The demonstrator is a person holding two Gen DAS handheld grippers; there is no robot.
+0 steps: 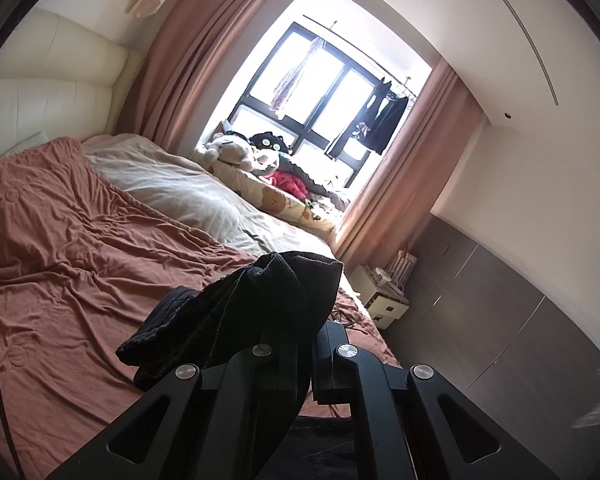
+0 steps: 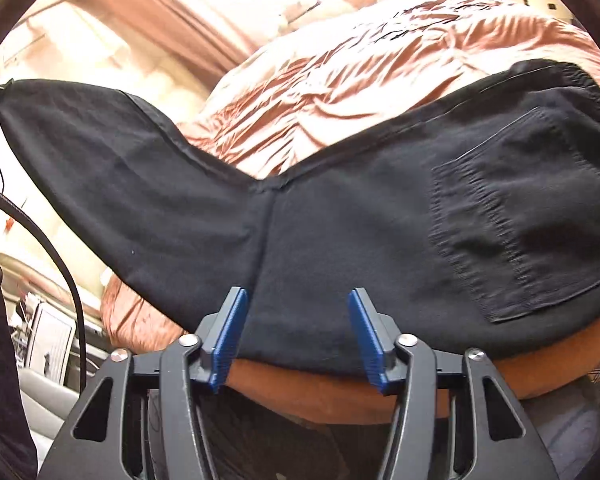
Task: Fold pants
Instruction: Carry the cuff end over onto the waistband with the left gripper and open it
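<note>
Black cotton pants (image 2: 340,216) are seen spread over a rumpled rust-pink bedspread (image 2: 340,68), with the crotch seam near the middle of the right wrist view and a stitched back pocket (image 2: 512,224) toward the right side. One leg is stretched to the upper left of that view, where its end is bunched together; what holds it there cannot be told from this view.

The right gripper (image 2: 298,330) is kept just above the near edge of the pants. Its jaws are parted about halfway, and the blue ribbed pads (image 2: 230,336) are standing free on both sides. The dark fabric is seen between and behind them, but no pressing of the pads on it is seen.

In the left wrist view, the left gripper (image 1: 296,344) is closed tightly on a bunch of the black fabric, which is raised above the bedspread and is hanging over the fingers in folds. The fingertips themselves are hidden by the cloth.

Behind the gripper a pale grey blanket (image 1: 188,196) is laid over the far half of the bed. Soft toys (image 1: 252,152) are heaped on the sill under a bright window (image 1: 320,92), which is framed by dusty-pink curtains (image 1: 188,60). A small white bedside cabinet (image 1: 380,292) is placed near the far corner of the bed.
</note>
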